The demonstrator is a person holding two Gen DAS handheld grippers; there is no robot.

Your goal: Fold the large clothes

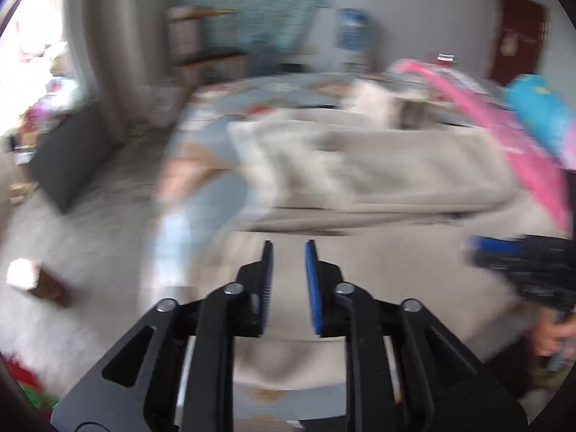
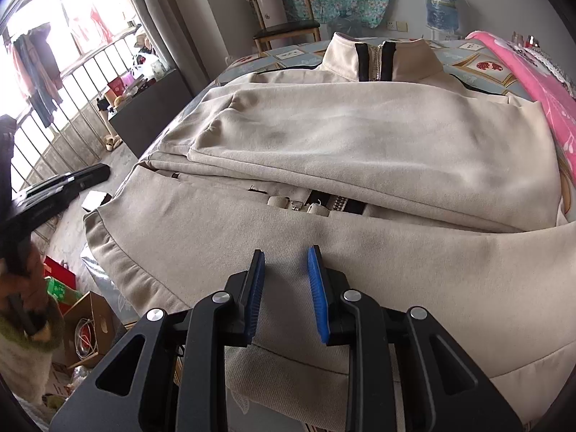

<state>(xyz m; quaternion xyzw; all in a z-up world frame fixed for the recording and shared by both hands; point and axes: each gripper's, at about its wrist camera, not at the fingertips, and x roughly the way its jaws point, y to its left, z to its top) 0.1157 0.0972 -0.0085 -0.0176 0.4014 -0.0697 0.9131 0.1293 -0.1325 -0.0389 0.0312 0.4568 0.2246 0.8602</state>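
A beige zip-up jacket (image 2: 360,136) lies flat on the bed, collar (image 2: 378,57) at the far end, with a sleeve folded across the chest. My right gripper (image 2: 287,251) hovers over the near hem; its jaws stand apart, the blue pads are bare, and only cloth shows below them. In the blurred left wrist view, my left gripper (image 1: 288,243) is over the jacket (image 1: 396,169) near its left edge, open with nothing between the fingers. Each gripper shows in the other's view: the left gripper (image 2: 97,172) at the left edge, the right gripper (image 1: 478,248) at the right edge.
The bed has a blue patterned sheet (image 2: 288,54). A pink blanket (image 2: 532,79) lies along its right side. A wooden chair (image 2: 284,18) stands behind the bed and a dark panel (image 2: 151,108) to its left. A cardboard box (image 2: 90,324) sits on the floor.
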